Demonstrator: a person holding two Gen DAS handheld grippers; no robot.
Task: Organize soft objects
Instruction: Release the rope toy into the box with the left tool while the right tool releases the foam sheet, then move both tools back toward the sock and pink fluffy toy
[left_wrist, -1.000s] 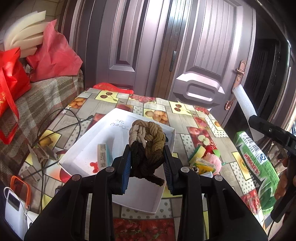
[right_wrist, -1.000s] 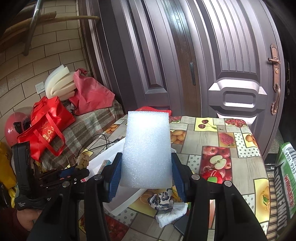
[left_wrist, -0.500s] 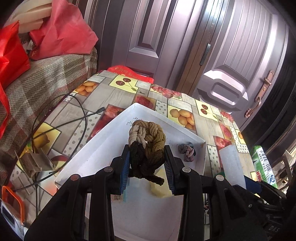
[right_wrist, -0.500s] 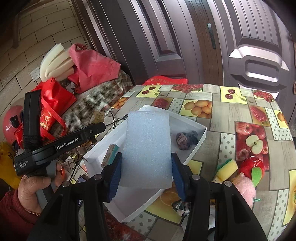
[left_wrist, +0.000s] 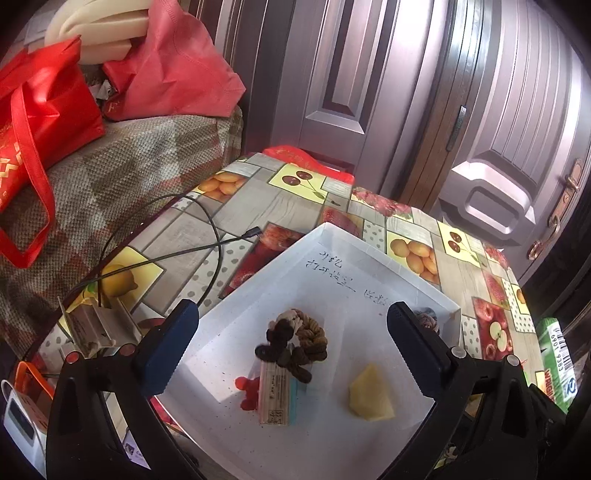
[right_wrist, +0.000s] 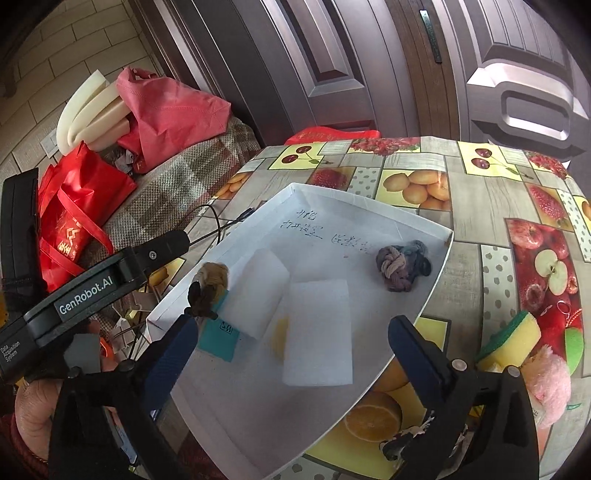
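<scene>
both fingers opening; brown knot (left_wrist: 295, 341), foam sheet (right_wrist: 317, 332) lie free in box (right_wrist: 369, 210).

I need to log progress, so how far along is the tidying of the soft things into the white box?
Done: the brown knotted rope, white foam sheet and grey knotted rope lie in the white box. In hand: nothing; both grippers' jaws are opening, empty. Left: the yellow-green sponge and pink plush on the table.
</scene>
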